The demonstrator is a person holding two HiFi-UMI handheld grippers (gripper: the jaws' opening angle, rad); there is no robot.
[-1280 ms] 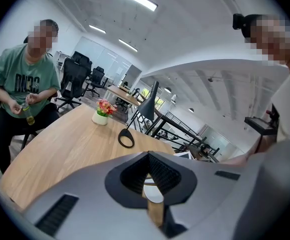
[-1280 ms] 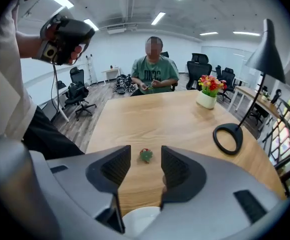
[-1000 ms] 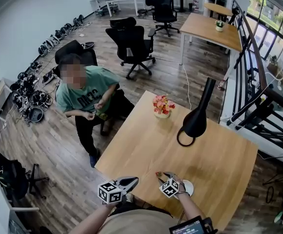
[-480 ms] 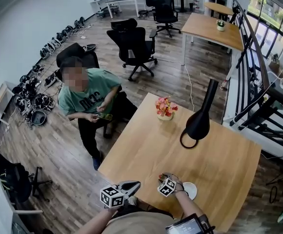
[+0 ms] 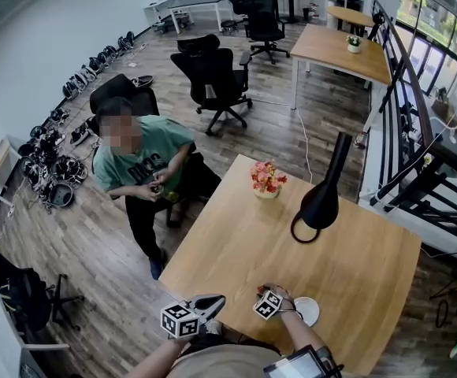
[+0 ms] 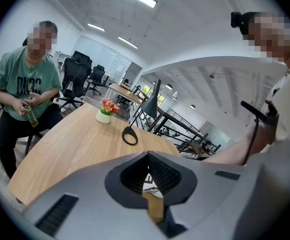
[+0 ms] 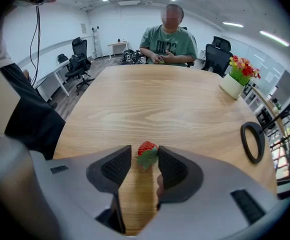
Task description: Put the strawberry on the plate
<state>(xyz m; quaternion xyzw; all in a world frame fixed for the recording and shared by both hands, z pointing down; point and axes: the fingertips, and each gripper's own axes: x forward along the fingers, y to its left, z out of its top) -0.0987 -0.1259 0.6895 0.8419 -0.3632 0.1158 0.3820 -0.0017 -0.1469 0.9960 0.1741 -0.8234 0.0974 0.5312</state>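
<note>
Straddling the strawberry (image 7: 146,148), the right gripper (image 7: 145,154) points steeply down at the table (image 7: 175,99), its 2 jaws apart at a middling width. The berry lies on the wood just between their tips, not pinched. The left gripper (image 6: 148,155) hangs idle by the near table edge, its tips meeting on nothing. The white plate (image 5: 310,312) sits bare just to the right of the right gripper. Pickup looks like the step in hand: the jaws need to close gently on the soft fruit, lift it and carry it the short way to the plate. Farther off stand a black lamp (image 5: 321,199), a flower pot (image 5: 266,181) and a person in a green shirt (image 5: 138,160).
</note>
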